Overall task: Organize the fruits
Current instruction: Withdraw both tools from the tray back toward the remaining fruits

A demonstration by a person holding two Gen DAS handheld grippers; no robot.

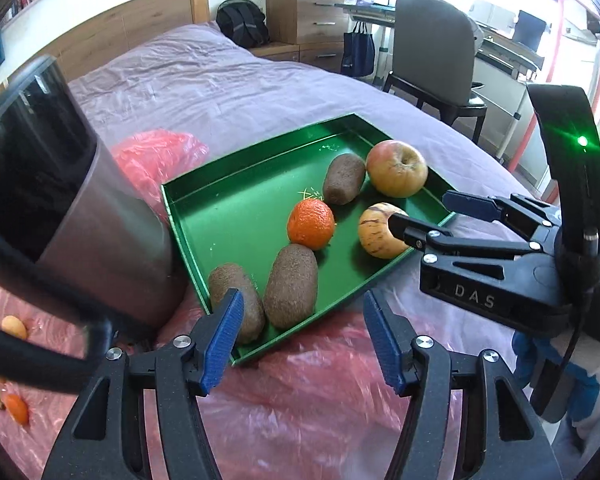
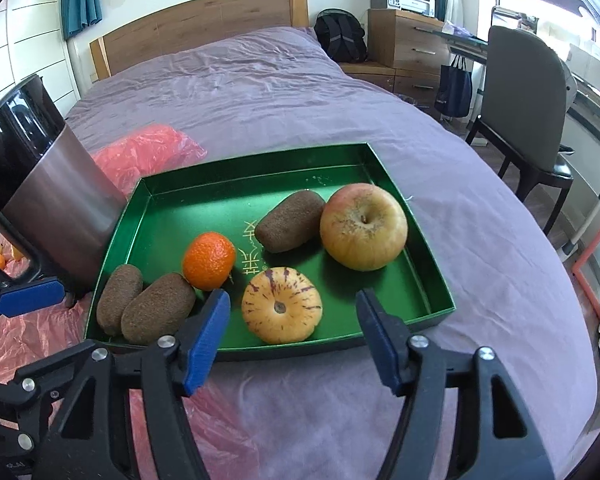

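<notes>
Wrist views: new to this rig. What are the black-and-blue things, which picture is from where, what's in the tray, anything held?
No robot arm here: a person carries a hand-held claw in each hand, each with a fisheye camera looking along its fingers. One picture looks past the left claw, with the right claw entering from the side; the other looks past the right claw. On the bed sits a green tray with three kiwis, a mandarin, an apple and a striped yellow fruit. A metal bin stands beside it. Both claws are open and hold nothing.
</notes>
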